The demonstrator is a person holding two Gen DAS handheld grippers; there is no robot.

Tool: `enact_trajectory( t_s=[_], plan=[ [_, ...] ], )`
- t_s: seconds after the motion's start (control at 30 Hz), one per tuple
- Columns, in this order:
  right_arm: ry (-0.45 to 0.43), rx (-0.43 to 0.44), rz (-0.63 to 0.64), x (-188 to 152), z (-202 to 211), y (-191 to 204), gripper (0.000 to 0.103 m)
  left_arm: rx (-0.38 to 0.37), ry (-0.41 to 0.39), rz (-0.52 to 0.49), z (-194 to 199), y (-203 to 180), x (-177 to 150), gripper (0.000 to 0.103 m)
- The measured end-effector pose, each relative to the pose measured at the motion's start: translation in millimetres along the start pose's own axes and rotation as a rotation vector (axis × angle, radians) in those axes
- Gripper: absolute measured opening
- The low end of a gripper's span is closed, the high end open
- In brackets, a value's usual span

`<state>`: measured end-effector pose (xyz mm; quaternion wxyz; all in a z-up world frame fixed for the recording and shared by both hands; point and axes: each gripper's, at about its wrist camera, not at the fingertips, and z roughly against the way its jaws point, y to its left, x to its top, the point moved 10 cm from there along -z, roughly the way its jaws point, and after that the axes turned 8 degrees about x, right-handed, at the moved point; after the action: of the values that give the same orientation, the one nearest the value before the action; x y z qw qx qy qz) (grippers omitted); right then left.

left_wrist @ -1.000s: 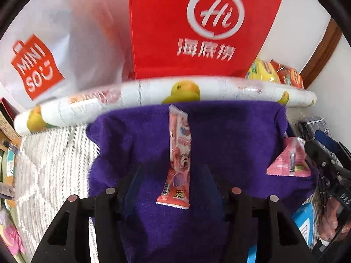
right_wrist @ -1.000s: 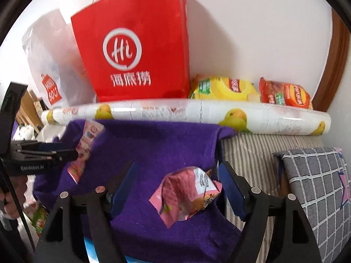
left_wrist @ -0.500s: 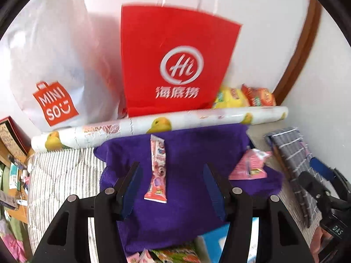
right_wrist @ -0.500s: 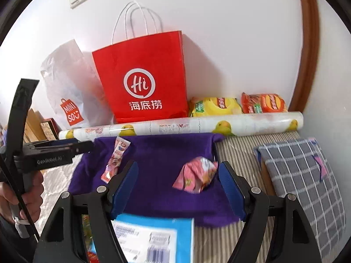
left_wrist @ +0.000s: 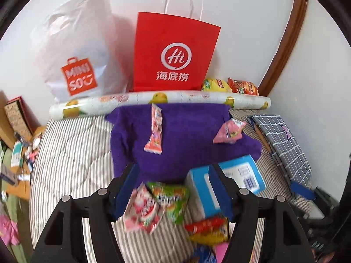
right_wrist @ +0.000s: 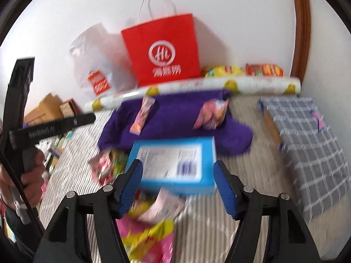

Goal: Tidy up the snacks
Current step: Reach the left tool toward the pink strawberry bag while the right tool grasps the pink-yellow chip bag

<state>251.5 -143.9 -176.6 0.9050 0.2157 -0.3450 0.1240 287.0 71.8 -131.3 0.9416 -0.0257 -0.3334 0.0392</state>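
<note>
A purple towel (left_wrist: 188, 135) (right_wrist: 175, 118) lies spread on the striped bed. On it rest a long pink snack stick (left_wrist: 155, 129) (right_wrist: 142, 115) and a crumpled pink packet (left_wrist: 230, 130) (right_wrist: 211, 114). Nearer me lie a blue box (left_wrist: 228, 182) (right_wrist: 175, 164) and a pile of loose snack packets (left_wrist: 158, 203) (right_wrist: 149, 232). My left gripper (left_wrist: 175, 190) hovers above the pile, its jaws opening, nothing gripped. My right gripper (right_wrist: 177, 186) hangs over the blue box, its jaws closing, pads apart from everything. A hand holds the left gripper's handle (right_wrist: 28, 153) in the right wrist view.
A red paper bag (left_wrist: 175, 52) and a white plastic bag (left_wrist: 81, 52) stand against the wall behind a duck-print roll (left_wrist: 158, 103). Yellow and orange chip bags (left_wrist: 230, 85) lie at the back right. A grey checked cushion (left_wrist: 283, 144) lies right; clutter sits left of the bed.
Both grippers have pulled back and up from the towel, leaving the pink stick and the pink packet lying on it. The blue box and the loose packets came into view.
</note>
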Motion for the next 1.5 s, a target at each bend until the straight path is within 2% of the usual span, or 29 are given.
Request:
enact_trajectory(
  t_s=[0.1,0.27,0.43,0.53,0.63,0.83,0.9,1.0,1.17,1.33,1.5],
  plan=[
    [0.047,0.036,-0.003,-32,-1,12,0.080,0.009,-0.001,0.009,14,8,-16,0.066],
    [0.096,0.051,0.004,-73,-6,29,0.080,0.023,-0.012,0.015,30,23,-40,0.069],
    [0.127,0.113,-0.068,-104,-17,42,0.081,0.027,0.008,0.049,31,41,-65,0.069],
    [0.145,0.105,-0.065,-116,-26,48,0.081,0.033,0.016,0.068,29,50,-79,0.069],
    [0.177,0.049,-0.021,-125,-40,50,0.081,0.038,0.034,0.081,24,60,-93,0.069],
    [0.164,-0.009,-0.009,-128,-58,45,0.080,0.050,0.068,0.092,12,73,-116,0.069],
    [0.137,-0.009,-0.009,-126,-55,41,0.066,0.044,0.075,0.100,8,74,-121,0.069],
    [0.106,0.024,-0.033,-122,-43,34,0.057,0.034,0.090,0.110,-1,73,-126,0.069],
    [0.066,0.034,-0.052,-115,-23,20,0.056,0.022,0.099,0.111,-16,62,-124,0.069],
    [-0.007,-0.016,-0.025,-100,-2,-2,0.056,0.033,0.107,0.133,-35,56,-119,0.069],
    [-0.022,-0.080,-0.053,-94,-1,-40,0.056,0.072,0.121,0.132,-52,58,-118,0.069]
  ],
)
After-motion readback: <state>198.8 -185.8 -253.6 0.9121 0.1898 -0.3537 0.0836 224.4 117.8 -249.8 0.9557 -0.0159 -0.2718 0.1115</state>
